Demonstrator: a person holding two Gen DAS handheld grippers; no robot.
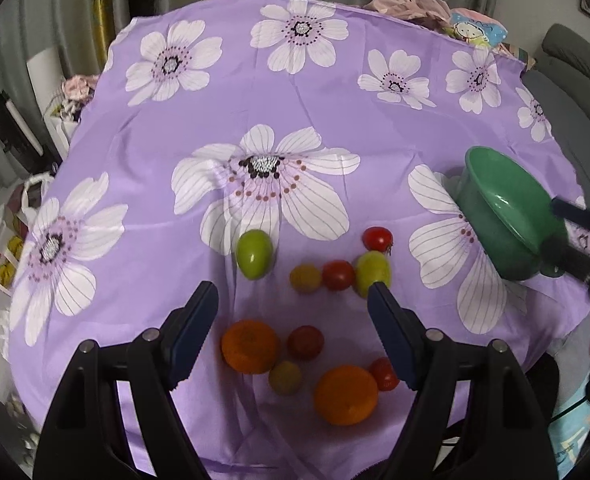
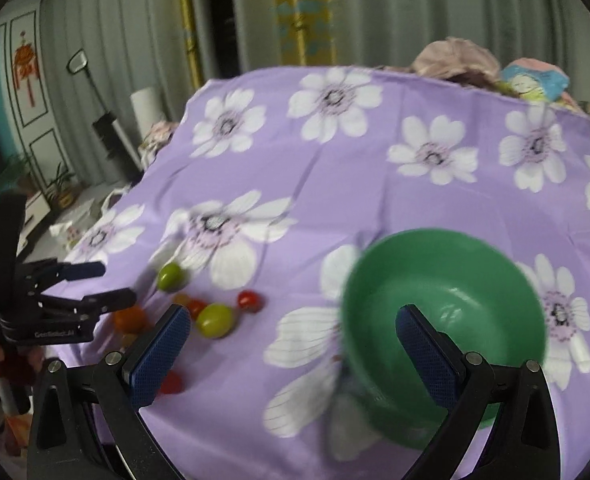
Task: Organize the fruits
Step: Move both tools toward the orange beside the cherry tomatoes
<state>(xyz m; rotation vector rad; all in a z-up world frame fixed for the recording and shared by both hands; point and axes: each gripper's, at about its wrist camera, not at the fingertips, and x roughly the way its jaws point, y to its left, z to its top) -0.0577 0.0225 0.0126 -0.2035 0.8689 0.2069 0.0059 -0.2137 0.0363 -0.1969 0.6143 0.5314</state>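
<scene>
Fruits lie on the purple flowered cloth [image 1: 295, 120]: two oranges [image 1: 249, 346] [image 1: 345, 395], two green fruits [image 1: 254, 254] [image 1: 372, 273], and several small red and yellowish tomatoes [image 1: 338, 275]. My left gripper [image 1: 293, 300] is open and empty, hovering above the fruits. A green plastic bowl [image 1: 503, 216] stands tilted at the right. In the right wrist view my right gripper [image 2: 293, 324] is open, with its right finger [image 2: 427, 352] inside the bowl [image 2: 447, 320] and its left finger outside. The left gripper [image 2: 107, 284] shows at the left there.
The cloth-covered table ends near the fruits at the front edge. A pile of clothes [image 1: 435, 12] lies at the far right corner. A grey chair [image 1: 575, 80] stands to the right. Bags [image 1: 11, 232] sit on the floor at the left.
</scene>
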